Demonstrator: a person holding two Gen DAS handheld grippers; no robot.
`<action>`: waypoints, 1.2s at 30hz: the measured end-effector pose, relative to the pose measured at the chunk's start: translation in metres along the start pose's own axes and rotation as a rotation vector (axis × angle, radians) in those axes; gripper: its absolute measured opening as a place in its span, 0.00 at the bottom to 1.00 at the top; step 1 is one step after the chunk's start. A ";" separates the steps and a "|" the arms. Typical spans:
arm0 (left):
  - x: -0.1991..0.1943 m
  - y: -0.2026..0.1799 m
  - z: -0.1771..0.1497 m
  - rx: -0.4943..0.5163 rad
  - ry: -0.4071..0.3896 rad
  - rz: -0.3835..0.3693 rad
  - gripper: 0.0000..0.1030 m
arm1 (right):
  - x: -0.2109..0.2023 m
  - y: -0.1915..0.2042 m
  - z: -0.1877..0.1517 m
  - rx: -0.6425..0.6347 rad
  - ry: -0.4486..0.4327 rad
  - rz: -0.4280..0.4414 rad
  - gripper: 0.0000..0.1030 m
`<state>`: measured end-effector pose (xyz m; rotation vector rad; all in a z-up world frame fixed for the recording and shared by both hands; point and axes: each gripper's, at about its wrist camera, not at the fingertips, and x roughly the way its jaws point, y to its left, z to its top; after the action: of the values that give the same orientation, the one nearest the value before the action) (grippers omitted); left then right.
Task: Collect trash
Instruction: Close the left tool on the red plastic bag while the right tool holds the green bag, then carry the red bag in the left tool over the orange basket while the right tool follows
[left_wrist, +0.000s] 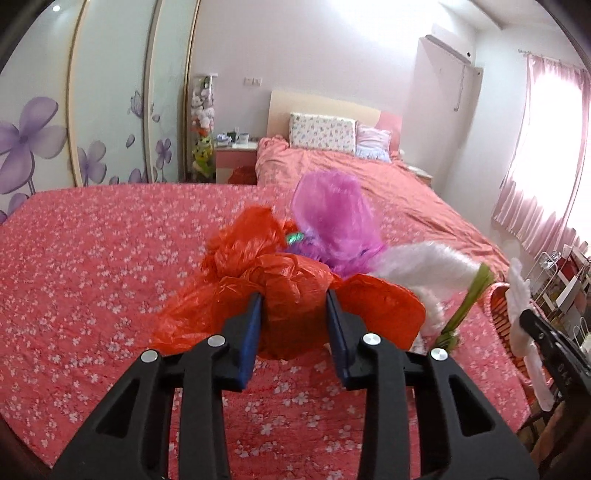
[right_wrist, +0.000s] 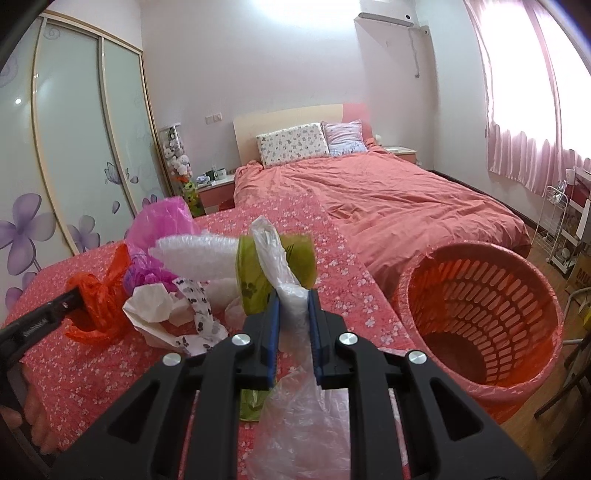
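Observation:
My left gripper (left_wrist: 294, 295) is shut on a crumpled orange-red plastic bag (left_wrist: 291, 291) above the floral-covered surface (left_wrist: 92, 258); it also shows in the right wrist view (right_wrist: 98, 306). My right gripper (right_wrist: 293, 295) is shut on a clear plastic bag (right_wrist: 280, 266), seen in the left wrist view (left_wrist: 524, 314) at the right edge. Between them lie a pink plastic bag (right_wrist: 166, 221), white bubble wrap (right_wrist: 199, 254), a green wrapper (right_wrist: 255, 273), crumpled paper (right_wrist: 151, 306) and a butterfly-print strip (right_wrist: 199, 314). A red slotted basket (right_wrist: 480, 314) stands to the right.
A bed (right_wrist: 388, 199) with a salmon duvet and two pillows lies beyond. A wardrobe with purple flowers (left_wrist: 44, 140) is on the left, a nightstand (left_wrist: 236, 155) by the bed, and a wire rack (right_wrist: 557, 229) below the pink curtains on the right.

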<state>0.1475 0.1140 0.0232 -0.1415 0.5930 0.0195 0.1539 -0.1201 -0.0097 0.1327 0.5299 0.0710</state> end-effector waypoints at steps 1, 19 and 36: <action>-0.003 -0.001 0.002 0.002 -0.008 -0.005 0.33 | -0.002 -0.001 0.002 0.000 -0.007 0.000 0.15; -0.017 -0.082 0.028 0.113 -0.074 -0.199 0.33 | -0.039 -0.046 0.033 0.018 -0.148 -0.063 0.15; 0.010 -0.203 0.014 0.247 -0.037 -0.430 0.33 | -0.039 -0.163 0.043 0.169 -0.186 -0.226 0.15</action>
<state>0.1754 -0.0848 0.0549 -0.0260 0.5142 -0.4652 0.1477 -0.2903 0.0226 0.2405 0.3617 -0.2054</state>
